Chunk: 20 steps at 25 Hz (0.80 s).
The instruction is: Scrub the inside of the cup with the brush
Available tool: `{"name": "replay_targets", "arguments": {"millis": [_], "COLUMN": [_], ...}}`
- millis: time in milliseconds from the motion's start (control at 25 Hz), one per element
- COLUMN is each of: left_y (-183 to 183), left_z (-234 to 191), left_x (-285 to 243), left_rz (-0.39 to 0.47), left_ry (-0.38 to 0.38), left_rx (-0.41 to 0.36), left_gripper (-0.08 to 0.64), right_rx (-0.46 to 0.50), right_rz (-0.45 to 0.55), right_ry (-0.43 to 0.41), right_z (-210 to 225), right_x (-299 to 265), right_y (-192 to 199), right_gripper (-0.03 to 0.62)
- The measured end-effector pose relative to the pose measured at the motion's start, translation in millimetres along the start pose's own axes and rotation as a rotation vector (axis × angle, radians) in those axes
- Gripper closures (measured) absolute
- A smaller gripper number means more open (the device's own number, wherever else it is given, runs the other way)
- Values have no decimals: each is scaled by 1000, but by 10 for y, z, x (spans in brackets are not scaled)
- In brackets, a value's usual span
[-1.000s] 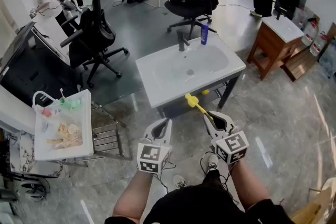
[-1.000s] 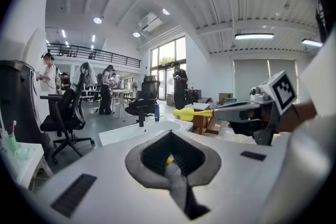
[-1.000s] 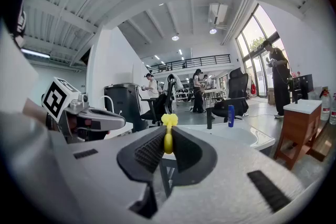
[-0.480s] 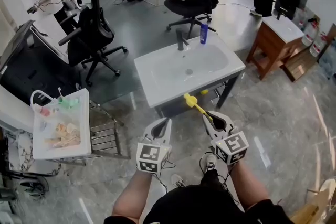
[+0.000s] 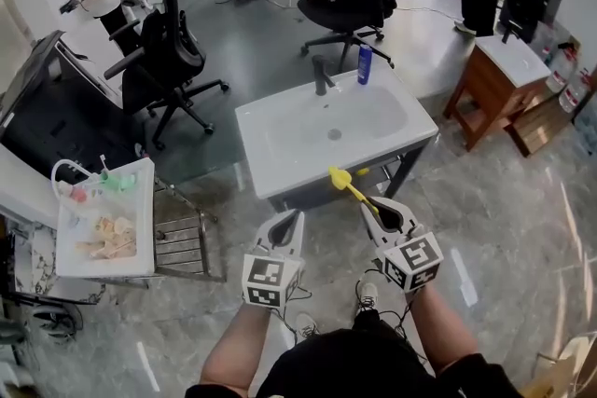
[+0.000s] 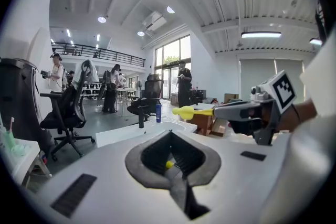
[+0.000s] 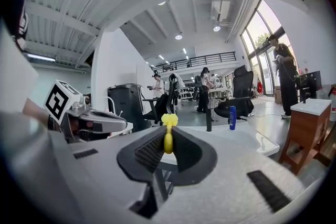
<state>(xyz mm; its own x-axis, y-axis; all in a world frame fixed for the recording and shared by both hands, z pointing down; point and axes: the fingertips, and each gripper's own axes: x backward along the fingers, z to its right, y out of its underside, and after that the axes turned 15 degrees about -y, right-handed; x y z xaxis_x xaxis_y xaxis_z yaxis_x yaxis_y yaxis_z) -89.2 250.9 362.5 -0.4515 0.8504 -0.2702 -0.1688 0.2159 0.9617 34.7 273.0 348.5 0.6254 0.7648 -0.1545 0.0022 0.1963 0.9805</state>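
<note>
Ahead of the person, on a glossy grey tiled floor [image 5: 508,200], stands a white sink [image 5: 270,130] on a dark frame, its basin bare and dry-looking. A black faucet [image 5: 322,73] rises at the far rim, and a blue bottle [image 5: 364,63] stands upright just beside it. To the left, near the sink but apart from it, is a white cart [image 5: 147,219] whose tray holds a jumble of small pale, pink and green items, too small to tell apart. To the right is a wooden cabinet [image 5: 485,98] with a pale tabletop. Beyond the sink the open room has black office chairs [image 5: 168,51], a white table at the back, and several people standing well away.

Both tools hang low in front of the person, short of the sink's near edge. The left claw [image 5: 298,217] is clenched with nothing between its pads. The right claw [image 5: 369,206] is clamped on the handle of the yellow brush [image 5: 347,186], which sticks out forward and to the left. Its head is in the air near the sink's front rim, touching nothing. In the right gripper view the handle stands upright between the ribbed pads, with the head above the tips.
</note>
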Motion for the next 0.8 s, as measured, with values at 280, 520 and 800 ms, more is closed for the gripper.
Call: {"name": "replay_targets", "arguments": {"millis": [280, 520, 800], "left_y": [-105, -180, -261], "left_z": [135, 283, 511], "left_x": [-359, -642, -884], "left_rz": [-4, -15, -16], "left_ry": [-57, -119, -180], "left_rx": [11, 22, 31], "left_gripper": [555, 555, 555], "right_rx": [3, -2, -2], "right_rz": [0, 3, -7], "right_ry": [-57, -113, -175], "right_z": [462, 867, 1222], "right_x": [-56, -81, -7], "right_y": [-72, -108, -95], "right_gripper": [557, 557, 557]}}
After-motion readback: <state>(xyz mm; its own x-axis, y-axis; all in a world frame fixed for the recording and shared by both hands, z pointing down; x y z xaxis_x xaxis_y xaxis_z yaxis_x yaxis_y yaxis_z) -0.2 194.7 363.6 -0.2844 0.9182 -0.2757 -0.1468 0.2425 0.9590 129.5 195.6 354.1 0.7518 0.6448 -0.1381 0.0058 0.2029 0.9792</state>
